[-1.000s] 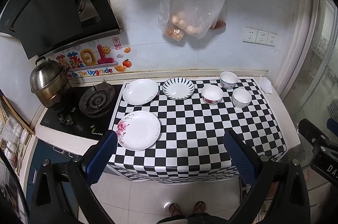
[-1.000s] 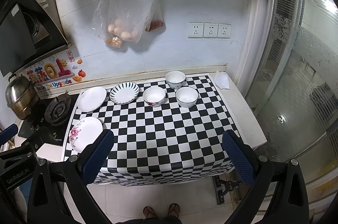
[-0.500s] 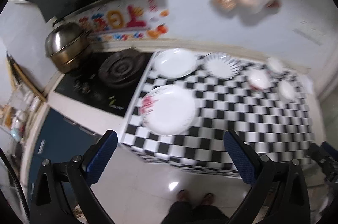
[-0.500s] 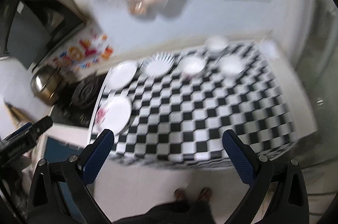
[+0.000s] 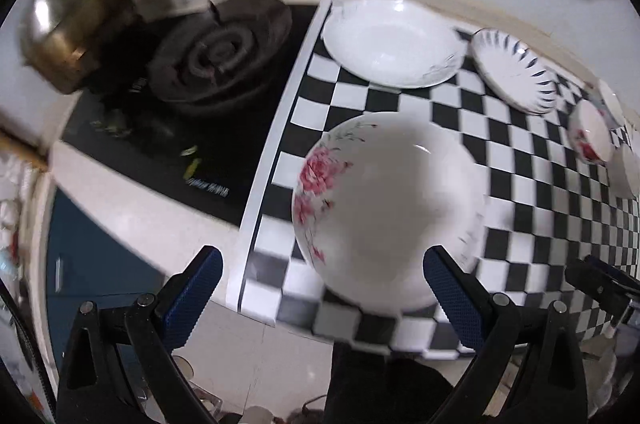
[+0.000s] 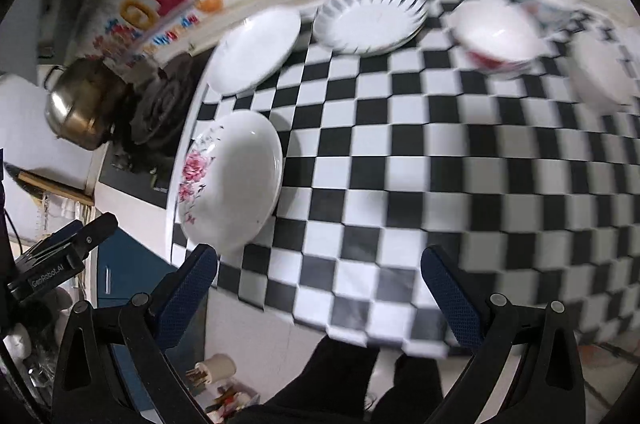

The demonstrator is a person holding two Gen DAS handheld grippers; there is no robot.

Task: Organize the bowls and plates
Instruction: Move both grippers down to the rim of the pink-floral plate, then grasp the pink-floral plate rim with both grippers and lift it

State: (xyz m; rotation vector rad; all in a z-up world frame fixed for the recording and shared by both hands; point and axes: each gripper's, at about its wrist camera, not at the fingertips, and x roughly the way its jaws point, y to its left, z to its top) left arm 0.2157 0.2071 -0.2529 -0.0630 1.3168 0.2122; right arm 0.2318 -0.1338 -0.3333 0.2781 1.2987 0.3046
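White porcelain with pink roses along its left rim, the flowered plate [image 5: 390, 212] lies at the near left corner of the checkered cloth [image 5: 532, 224], nothing in it. It sits before the left gripper [image 5: 328, 296], whose jaws stand wide apart. Behind it rest a plain white plate [image 5: 390, 42] and a blue-rayed plate [image 5: 514, 70]; bowls [image 6: 496, 32] stand farther right. Just left are the burner [image 5: 218, 54] and steel pot [image 5: 74, 24]. The right gripper [image 6: 320, 294] gapes too, over bare cloth.
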